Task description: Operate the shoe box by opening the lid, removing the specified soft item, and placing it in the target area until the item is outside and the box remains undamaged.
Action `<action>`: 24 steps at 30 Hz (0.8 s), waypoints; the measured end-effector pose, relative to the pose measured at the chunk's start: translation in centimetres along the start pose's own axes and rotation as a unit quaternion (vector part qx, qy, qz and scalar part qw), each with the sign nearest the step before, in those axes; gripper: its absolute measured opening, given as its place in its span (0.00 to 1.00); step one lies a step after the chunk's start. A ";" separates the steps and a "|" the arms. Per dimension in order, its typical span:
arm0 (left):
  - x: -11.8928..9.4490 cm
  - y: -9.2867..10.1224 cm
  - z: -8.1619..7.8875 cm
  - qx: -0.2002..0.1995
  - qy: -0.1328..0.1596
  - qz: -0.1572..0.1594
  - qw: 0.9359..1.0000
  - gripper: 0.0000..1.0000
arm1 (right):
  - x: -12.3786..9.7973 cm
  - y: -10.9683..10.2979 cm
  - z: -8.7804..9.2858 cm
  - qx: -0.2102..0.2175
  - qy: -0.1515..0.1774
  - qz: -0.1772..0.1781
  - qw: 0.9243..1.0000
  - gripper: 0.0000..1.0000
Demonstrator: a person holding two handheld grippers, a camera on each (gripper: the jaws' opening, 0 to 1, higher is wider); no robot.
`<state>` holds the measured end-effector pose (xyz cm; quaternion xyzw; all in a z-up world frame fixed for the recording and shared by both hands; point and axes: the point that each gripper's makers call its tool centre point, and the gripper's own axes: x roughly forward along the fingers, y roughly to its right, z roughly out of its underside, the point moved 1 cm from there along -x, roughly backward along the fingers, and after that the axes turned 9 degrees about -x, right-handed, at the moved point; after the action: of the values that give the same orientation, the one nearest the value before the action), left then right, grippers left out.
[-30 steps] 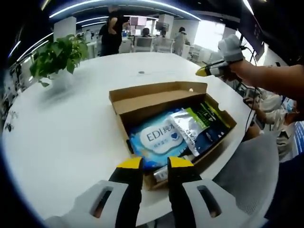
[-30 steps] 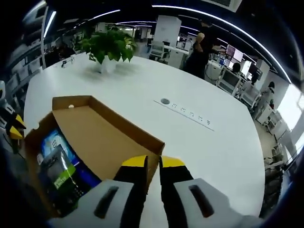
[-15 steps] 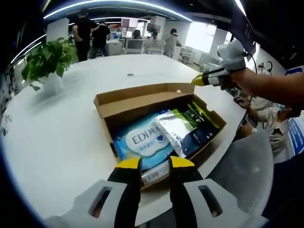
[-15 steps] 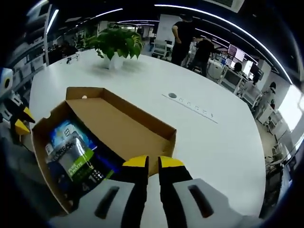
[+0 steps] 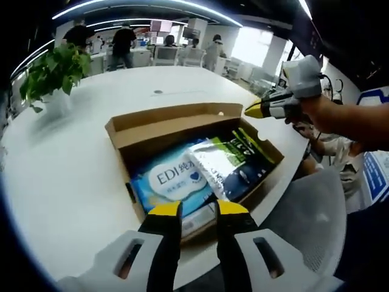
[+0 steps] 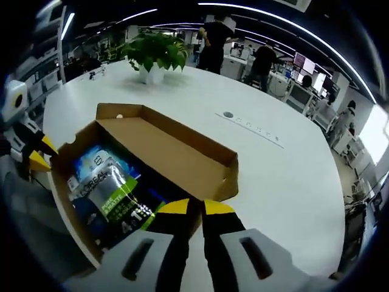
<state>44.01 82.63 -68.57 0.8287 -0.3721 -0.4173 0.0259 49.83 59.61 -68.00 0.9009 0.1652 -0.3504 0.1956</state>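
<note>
We count one shoe box [image 5: 182, 131] lying open on the white surface [image 5: 67, 176], its lid [image 6: 176, 155] folded back, and three soft packs inside: a blue wipes pack [image 5: 173, 179], a silver pouch [image 5: 209, 167] and a dark green-striped pack [image 5: 255, 158]. One potted plant [image 5: 51, 70] stands well apart. In the left gripper view our left tongs [image 5: 189, 209] hover at the box's near edge, tips slightly parted, pinching nothing; the right tongs [image 5: 252, 110] show beyond the far corner. The right gripper view adds the socket strip [image 6: 252, 126] and our right tongs [image 6: 189, 207] nearly pressed together over the box rim. Since a second ago both cameras have drawn closer to the box
</note>
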 end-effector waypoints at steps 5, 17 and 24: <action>0.9 0.2 0.1 -0.008 -0.010 0.011 1.000 0.19 | 0.0 -1.0 0.4 0.004 -0.003 -0.015 1.000 0.05; 3.1 1.2 -0.1 0.005 -0.036 0.020 0.999 0.19 | 0.4 -2.7 1.3 0.039 -0.022 -0.045 0.998 0.06; 3.7 1.0 0.1 0.013 -0.049 0.019 0.999 0.19 | 0.2 -2.8 2.1 0.054 -0.032 -0.047 0.997 0.07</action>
<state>44.73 79.59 -70.71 0.8004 -0.3935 -0.4523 0.0047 47.51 61.09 -70.23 0.8897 0.1814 -0.3964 0.1353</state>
